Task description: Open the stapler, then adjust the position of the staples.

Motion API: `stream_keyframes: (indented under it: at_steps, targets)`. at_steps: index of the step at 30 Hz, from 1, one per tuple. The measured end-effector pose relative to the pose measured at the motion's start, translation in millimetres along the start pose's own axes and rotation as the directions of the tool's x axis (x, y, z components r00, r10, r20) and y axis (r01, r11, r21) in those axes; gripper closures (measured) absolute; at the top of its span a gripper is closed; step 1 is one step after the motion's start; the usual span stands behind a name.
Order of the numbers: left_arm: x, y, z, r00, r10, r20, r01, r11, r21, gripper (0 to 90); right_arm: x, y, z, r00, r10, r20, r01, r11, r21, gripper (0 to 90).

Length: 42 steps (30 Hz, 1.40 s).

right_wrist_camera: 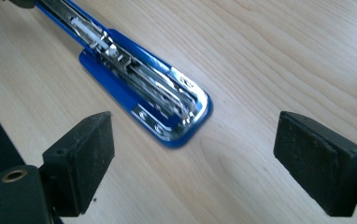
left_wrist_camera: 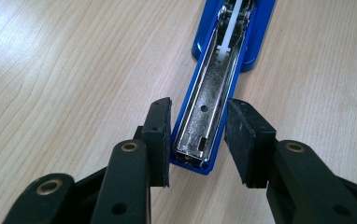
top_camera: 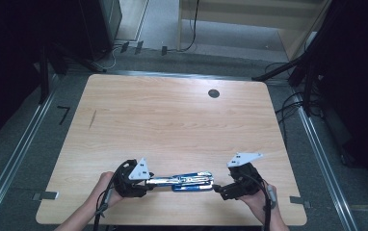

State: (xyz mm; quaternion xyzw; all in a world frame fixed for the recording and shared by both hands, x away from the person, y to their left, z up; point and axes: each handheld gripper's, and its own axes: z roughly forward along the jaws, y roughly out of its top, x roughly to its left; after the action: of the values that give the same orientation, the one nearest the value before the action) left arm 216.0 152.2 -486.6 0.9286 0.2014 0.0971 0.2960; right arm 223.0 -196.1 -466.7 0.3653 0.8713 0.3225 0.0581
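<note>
While the left hand-held gripper (left_wrist_camera: 197,140) clamps the stapler (top_camera: 187,181) at the worktop's (top_camera: 172,115) six o'clock, the right hand-held gripper (right_wrist_camera: 193,163), wide open, should approach squarely at the stapler's free end.

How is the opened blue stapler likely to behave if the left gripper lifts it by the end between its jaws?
The stapler looks like rigid metal and plastic, so it should not flop. It lies unfolded at its hinge, so the far half may swing. The left gripper straddles one narrow end, so it could droop or slip.

no legible text, stapler (right_wrist_camera: 167,100) embossing prob. too blurred
</note>
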Motion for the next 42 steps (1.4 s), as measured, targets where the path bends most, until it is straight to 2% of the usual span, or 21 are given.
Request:
stream_keyframes:
  at_steps: [3, 6, 7, 10, 11, 22, 27, 35, 42]
  targets:
    - [0.3, 0.2, 0.1, 1.0000, 0.003, 0.003, -0.003, 1.0000, 0.001, 62.6, -9.7, -9.9, -11.2, 1.0000, -0.001, 0.009, 0.001, 1.000, 0.007, 10.9]
    - [0.4, 0.5, 0.1, 1.0000, 0.007, 0.005, -0.007, 1.0000, 0.004, 62.8, -13.0, -15.4, -16.6, 0.9998, 0.008, 0.017, -0.008, 1.000, 0.017, 11.2]
    - [0.3, 0.7, 0.4, 1.0000, 0.008, 0.006, -0.008, 1.0000, 0.003, 62.8, -16.7, -21.0, -20.1, 0.9992, 0.002, 0.039, -0.003, 0.999, 0.035, 12.1]
    - [0.3, 0.9, 0.5, 0.9999, 0.012, 0.006, -0.012, 0.9999, 0.003, 62.8, -20.2, -27.6, -22.5, 0.9990, -0.001, 0.046, -0.002, 0.999, 0.051, 12.2]
    - [0.3, 1.0, 0.7, 0.9999, 0.010, 0.008, -0.010, 0.9999, 0.002, 62.8, -23.2, -34.1, -24.8, 0.9988, -0.006, 0.049, 0.002, 0.997, 0.076, 12.5]
    - [-0.2, 1.5, 2.2, 0.9999, 0.016, 0.006, -0.016, 0.9998, 0.009, 62.0, -33.4, -60.5, -38.6, 0.9978, 0.006, 0.066, -0.014, 0.992, 0.123, 13.0]
    - [-0.9, 1.1, 2.1, 0.9999, 0.016, 0.001, -0.016, 0.9998, 0.009, 62.4, -38.1, -76.7, -44.5, 0.9952, 0.012, 0.097, -0.027, 0.987, 0.159, 13.3]
    - [-1.8, 1.6, 2.2, 0.9999, 0.017, -0.001, -0.017, 0.9998, 0.012, 62.4, -42.4, -86.5, -51.3, 0.9916, 0.021, 0.128, -0.043, 0.984, 0.170, 14.5]
    - [-0.7, 2.4, 2.8, 0.9998, 0.021, 0.004, -0.021, 0.9996, 0.017, 62.2, -42.9, -88.3, -51.0, 0.9934, 0.012, 0.114, -0.033, 0.983, 0.180, 15.7]
